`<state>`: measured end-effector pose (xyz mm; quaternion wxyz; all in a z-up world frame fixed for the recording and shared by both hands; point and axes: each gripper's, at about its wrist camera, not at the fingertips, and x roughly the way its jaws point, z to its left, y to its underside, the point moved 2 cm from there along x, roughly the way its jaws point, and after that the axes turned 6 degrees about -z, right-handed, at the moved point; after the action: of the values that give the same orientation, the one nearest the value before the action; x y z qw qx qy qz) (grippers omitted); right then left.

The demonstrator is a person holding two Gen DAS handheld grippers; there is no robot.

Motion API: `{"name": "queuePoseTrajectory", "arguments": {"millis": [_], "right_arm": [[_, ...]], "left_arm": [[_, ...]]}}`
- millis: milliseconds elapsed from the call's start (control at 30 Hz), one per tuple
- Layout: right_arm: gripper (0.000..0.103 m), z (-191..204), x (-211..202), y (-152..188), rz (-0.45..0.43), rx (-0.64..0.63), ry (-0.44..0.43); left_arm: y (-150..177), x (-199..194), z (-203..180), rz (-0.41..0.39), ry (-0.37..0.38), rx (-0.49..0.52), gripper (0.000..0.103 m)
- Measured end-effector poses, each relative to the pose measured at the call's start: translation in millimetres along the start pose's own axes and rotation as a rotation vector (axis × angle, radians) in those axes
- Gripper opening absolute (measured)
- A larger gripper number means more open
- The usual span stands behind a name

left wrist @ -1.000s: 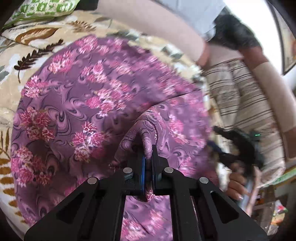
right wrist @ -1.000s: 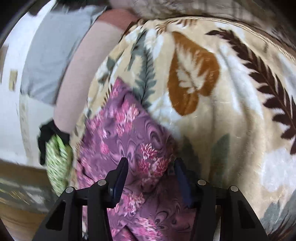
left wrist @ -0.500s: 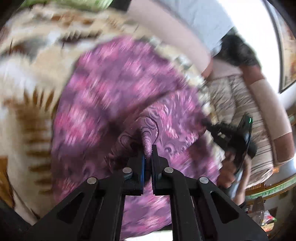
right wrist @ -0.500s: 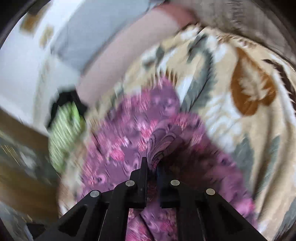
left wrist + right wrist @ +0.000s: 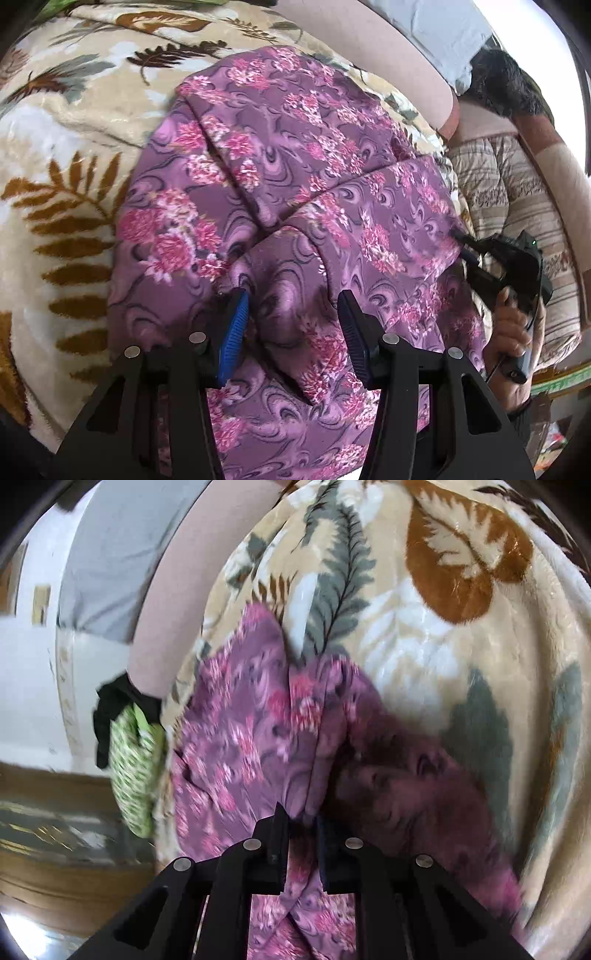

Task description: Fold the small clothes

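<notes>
My left gripper (image 5: 291,325): jaws just opened, now wide, over folded flap of cloth (image 5: 295,177), pads clear of fabric. Cloth lies mid-blanket (image 5: 55,155), purple floral, partly folded. My right gripper (image 5: 301,834): jaws narrow, pinching fold of cloth at near edge. In left view, hand (image 5: 511,328) on right gripper's handle at cloth's right edge.

purple garment (image 5: 243,738) blurred, lower edge cropped
</notes>
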<state>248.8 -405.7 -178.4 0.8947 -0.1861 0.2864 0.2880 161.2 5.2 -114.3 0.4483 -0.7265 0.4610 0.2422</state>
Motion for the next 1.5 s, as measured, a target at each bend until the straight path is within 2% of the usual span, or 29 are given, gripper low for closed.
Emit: {"name": "queuePoseTrajectory", "arguments": {"millis": [67, 100, 133, 167, 200, 267, 333, 367, 400, 433, 467, 500, 533, 600, 700, 767, 833, 900, 967, 1067, 1100, 1133, 1167, 1200, 1233, 1267, 1333, 1400, 1500], "right_arm": [[0.013, -3.4, -8.2, -4.0, -0.021, 0.032, -0.042], [0.023, -4.2, -12.8, -6.4, -0.033, 0.042, -0.064], [0.034, -3.4, -15.3, -8.4, -0.044, 0.041, -0.071], [0.066, -3.3, -18.9, -10.7, -0.064, 0.042, -0.075], [0.088, -4.1, -23.2, -12.4, -0.093, 0.051, -0.082], [0.089, -5.7, -26.4, -14.7, -0.109, 0.056, -0.069], [0.087, -9.4, -24.1, -17.2, -0.105, 0.052, -0.038], [0.075, -11.3, -21.6, -17.8, -0.103, 0.054, -0.030], [0.055, -14.3, -17.6, -19.3, -0.091, 0.058, -0.040], [0.047, -16.0, -13.1, -20.3, -0.077, 0.061, -0.048], [0.038, -17.0, -8.1, -20.4, -0.065, 0.066, -0.055], [0.036, -18.3, -5.1, -20.1, -0.056, 0.072, -0.058], [0.033, -18.2, -4.8, -19.6, -0.060, 0.069, -0.055], [0.007, -13.4, -9.0, -20.3, -0.076, 0.034, -0.026], [0.004, -6.0, -33.4, -21.2, -0.162, -0.004, 0.022], [0.004, -0.1, -42.1, -22.0, -0.192, -0.042, 0.076], [0.004, -4.9, -25.8, -21.2, -0.152, -0.065, 0.209], [0.004, -16.3, -12.1, -17.6, -0.101, -0.021, 0.241], [0.004, -16.8, -16.4, -18.8, -0.104, -0.002, 0.208], [0.006, -12.1, -43.4, -23.0, -0.151, 0.060, 0.040], [0.007, -9.2, -57.3, -22.7, -0.182, 0.071, -0.018], [0.010, -6.1, -68.8, -22.4, -0.210, 0.061, -0.042], [0.028, -1.9, -79.3, -21.3, -0.238, 0.039, -0.045], [0.065, 4.7, -91.8, -19.7, -0.284, 0.003, -0.039], [0.084, 12.0, -101.3, -17.8, -0.337, -0.024, -0.035], [0.102, 18.6, -109.9, -15.3, -0.389, -0.056, -0.029], [0.102, 37.6, -116.1, -9.5, -0.433, -0.155, 0.009], [0.102, 50.2, -112.1, -1.8, -0.420, -0.234, 0.062], [0.101, 59.9, -103.7, 17.1, -0.381, -0.301, 0.042]], "left_arm": [[0.6, -2.1, -7.7, 0.015, 0.021, 0.039, 0.046], [0.9, -3.3, -10.9, 0.017, 0.026, 0.053, 0.045], [0.7, -4.5, -13.4, 0.017, 0.021, 0.070, 0.045], [0.0, -4.8, -14.8, 0.015, 0.010, 0.084, 0.045], [-0.5, -3.5, -13.3, 0.013, -0.006, 0.087, 0.045], [0.6, 3.7, -5.1, 0.017, -0.029, 0.063, 0.045], [1.8, 5.8, -0.7, 0.005, -0.024, 0.041, 0.040], [1.5, 5.8, -0.9, -0.002, -0.029, 0.039, 0.038], [1.3, 5.1, -2.1, -0.003, -0.028, 0.046, 0.032], [1.8, 3.8, -3.0, -0.006, -0.024, 0.053, 0.025], [2.1, 3.0, -3.2, -0.009, -0.024, 0.056, 0.023], [2.9, 1.9, -2.6, -0.013, -0.024, 0.056, 0.021], [3.5, 1.3, -2.5, -0.016, -0.022, 0.056, 0.015], [3.9, 1.0, -3.6, -0.018, -0.028, 0.056, 0.008], [3.2, -10.9, -9.2, -0.036, -0.019, 0.067, 0.005], [5.6, -12.1, -13.2, -0.040, -0.072, 0.112, 0.005], [9.9, 1.3, -10.9, -0.007, -0.124, 0.142, 0.005], [13.8, 9.6, -8.0, 0.004, -0.146, 0.145, 0.005], [11.4, 3.8, -12.3, 0.003, -0.125, 0.156, 0.006], [6.4, -6.0, -10.9, -0.016, -0.094, 0.129, 0.017], [4.1, -11.8, -9.6, -0.038, -0.081, 0.115, 0.024], [4.0, -15.9, -9.7, -0.056, -0.078, 0.112, 0.032], [2.3, -21.5, -10.4, -0.084, -0.083, 0.109, 0.036], [-0.1, -27.3, -12.4, -0.119, -0.104, 0.117, 0.046], [-1.6, -29.8, -14.5, -0.134, -0.118, 0.128, 0.052], [-3.6, -32.1, -19.1, -0.150, -0.146, 0.158, 0.053], [-8.4, -31.2, -27.8, -0.152, -0.196, 0.214, 0.053], [-12.3, -30.7, -31.7, -0.152, -0.239, 0.254, 0.053], [-23.0, -30.4, -34.1, -0.177, -0.307, 0.268, 0.053]]}}
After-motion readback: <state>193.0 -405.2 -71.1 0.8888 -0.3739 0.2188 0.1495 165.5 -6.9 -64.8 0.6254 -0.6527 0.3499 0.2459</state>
